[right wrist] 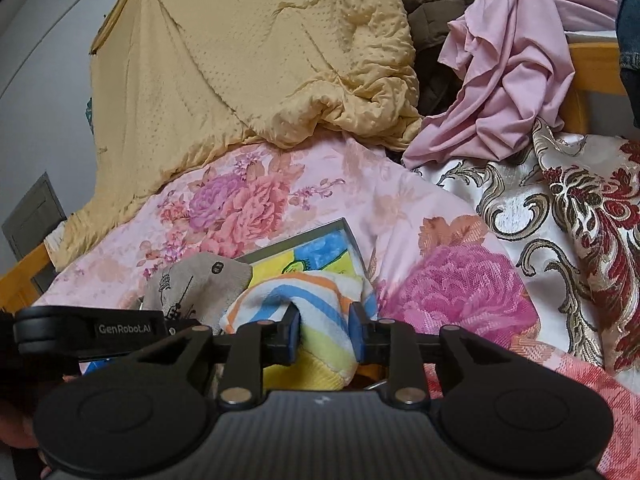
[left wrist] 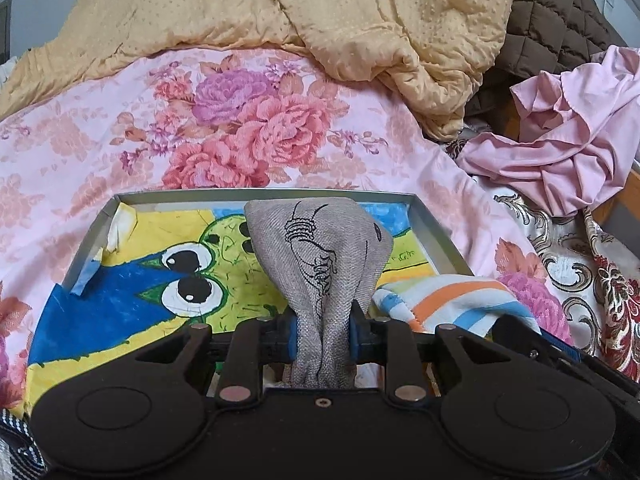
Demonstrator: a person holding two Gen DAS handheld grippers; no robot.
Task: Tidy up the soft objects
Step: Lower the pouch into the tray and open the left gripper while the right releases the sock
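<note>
A shallow grey metal tray [left wrist: 260, 196] lies on the bed, lined with a bright painted frog picture [left wrist: 168, 280]. My left gripper [left wrist: 324, 336] is shut on a grey woven cloth with a black line drawing [left wrist: 320, 248]. The cloth is bunched between the blue pads and fans out above the tray. To its right a soft cloth striped orange, blue and yellow [left wrist: 448, 300] rests on the tray's right side. My right gripper [right wrist: 325, 336] is shut on this striped cloth [right wrist: 316, 292], just beside the grey cloth [right wrist: 200, 280] and in front of the tray's corner [right wrist: 352, 236].
The tray sits on a pink floral sheet [left wrist: 200, 120]. Behind it are heaped a yellow dotted quilt [left wrist: 320, 8], a brown quilted blanket [left wrist: 560, 12] and a crumpled pink cloth [left wrist: 560, 140]. A red and gold brocade fabric [right wrist: 560, 200] covers the right side. A wooden bed rail [right wrist: 580, 64] stands behind.
</note>
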